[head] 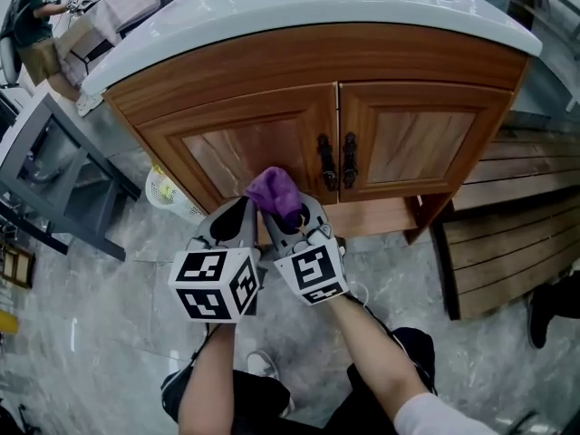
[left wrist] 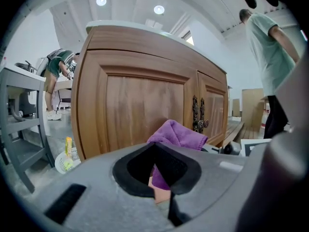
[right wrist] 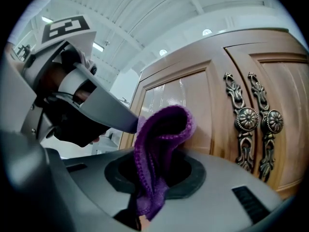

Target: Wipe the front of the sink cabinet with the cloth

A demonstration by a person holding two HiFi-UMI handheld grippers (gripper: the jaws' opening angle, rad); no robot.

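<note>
Head view: you are holding the left gripper (head: 246, 214) and right gripper (head: 292, 217) side by side, low at the sink cabinet (head: 272, 143). The purple cloth (head: 275, 191) is bunching against the left door's lower part.

Left gripper view: the left gripper (left wrist: 155, 146) jaws are sitting closed with nothing gripped, and the cloth (left wrist: 176, 134) is lying just past their tips.

Right gripper view: the right gripper (right wrist: 154, 173) jaws are clamping the cloth (right wrist: 159, 144), and its loop is rising near the door handles (right wrist: 247, 120).
</note>
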